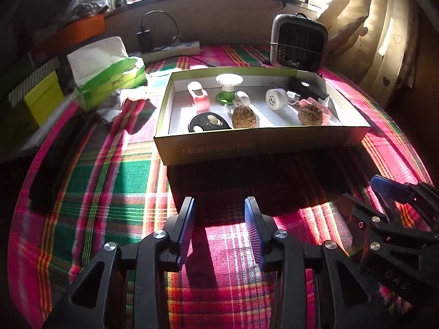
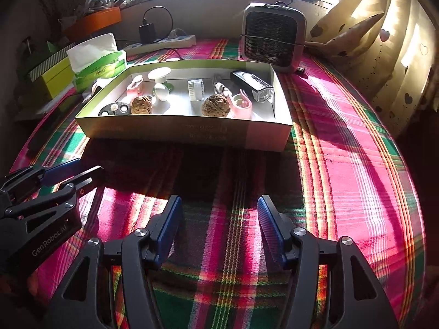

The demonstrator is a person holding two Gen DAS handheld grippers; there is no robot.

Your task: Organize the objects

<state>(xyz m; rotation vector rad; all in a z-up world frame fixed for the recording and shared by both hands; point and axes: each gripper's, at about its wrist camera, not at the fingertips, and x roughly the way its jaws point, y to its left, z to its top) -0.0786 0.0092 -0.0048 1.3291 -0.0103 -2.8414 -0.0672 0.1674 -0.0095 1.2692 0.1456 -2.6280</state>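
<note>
Left wrist view: I see my left gripper low over the plaid cloth, fingers spread, nothing between them. The cardboard box sits straight ahead of it on the cloth. Inside the box: a pink holder at the back left, a green-and-white cup just right of it, a black round case at the front left, one walnut beside the case, a second walnut toward the front right, a white round plug mid-right. Tissue pack is left of the box, small fan behind its right corner. Right gripper pokes in right of the box front.

Right wrist view: right gripper also gapes wide, empty, short of the box. Both walnuts lie along the box's near wall. Black flashlight rests at its back right. Left gripper shows left of the box front; from here I can't tell its gap.
</note>
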